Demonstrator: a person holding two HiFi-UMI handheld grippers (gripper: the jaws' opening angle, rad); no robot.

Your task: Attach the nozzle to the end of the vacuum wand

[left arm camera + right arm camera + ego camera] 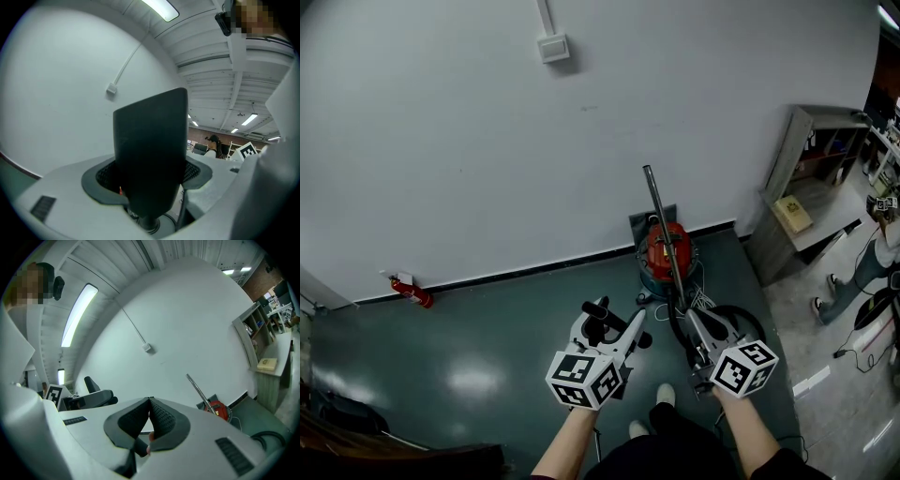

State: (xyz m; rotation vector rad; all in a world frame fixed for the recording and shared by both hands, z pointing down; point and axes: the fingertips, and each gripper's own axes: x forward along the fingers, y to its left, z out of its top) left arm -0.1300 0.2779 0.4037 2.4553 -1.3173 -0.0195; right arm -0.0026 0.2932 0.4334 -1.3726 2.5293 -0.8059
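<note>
Nozzle [150, 140]: one, black, clamped upright in the left gripper [609, 330], off the floor, left of the single metal wand [661, 220] and not touching it. Wand leaning up from one red vacuum [666, 251] by the wall. Right gripper [150, 411] pressed together, empty.

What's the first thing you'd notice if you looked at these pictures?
Probably the red vacuum cleaner standing on the floor against the white wall, with its shiny wand sticking up in front of it. Next comes the big black nozzle clamped in the left gripper, low in the head view.
</note>
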